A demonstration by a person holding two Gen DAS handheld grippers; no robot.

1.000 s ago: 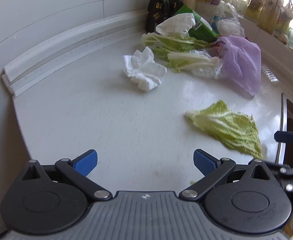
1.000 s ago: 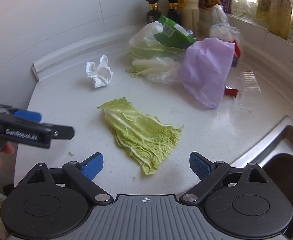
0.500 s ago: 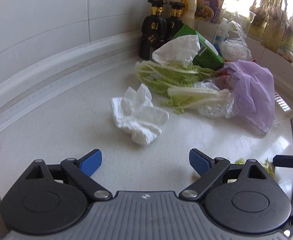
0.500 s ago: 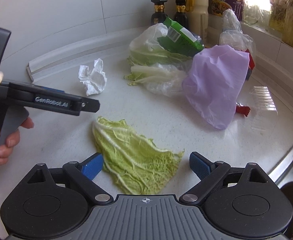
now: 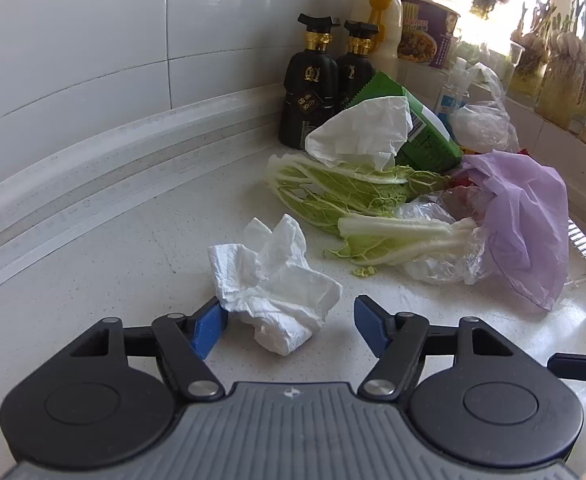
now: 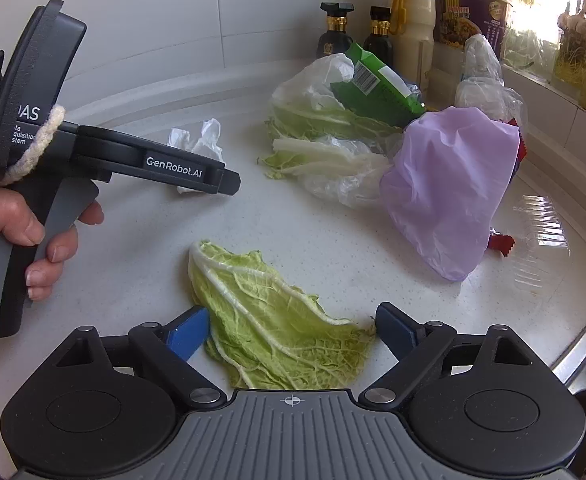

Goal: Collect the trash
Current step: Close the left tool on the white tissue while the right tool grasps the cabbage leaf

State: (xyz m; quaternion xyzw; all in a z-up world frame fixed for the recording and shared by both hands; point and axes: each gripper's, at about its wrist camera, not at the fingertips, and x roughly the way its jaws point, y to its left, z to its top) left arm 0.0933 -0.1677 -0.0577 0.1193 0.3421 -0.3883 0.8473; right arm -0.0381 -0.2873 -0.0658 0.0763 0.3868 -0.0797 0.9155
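now the crumpled tissue (image 5: 275, 286) lies between the left gripper's (image 5: 289, 330) closing jaws.

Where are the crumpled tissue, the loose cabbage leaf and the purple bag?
crumpled tissue (image 5: 277, 284), left wrist view, its middle folds.
loose cabbage leaf (image 6: 269, 320), right wrist view, mid-leaf.
purple bag (image 6: 449, 184), right wrist view, its broad side.

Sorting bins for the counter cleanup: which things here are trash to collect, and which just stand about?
Trash:
tissue, between the left gripper jaws
cabbage leaf, between the right gripper jaws
purple bag
green packet

Standing about:
black bottles
noodle cup
garlic
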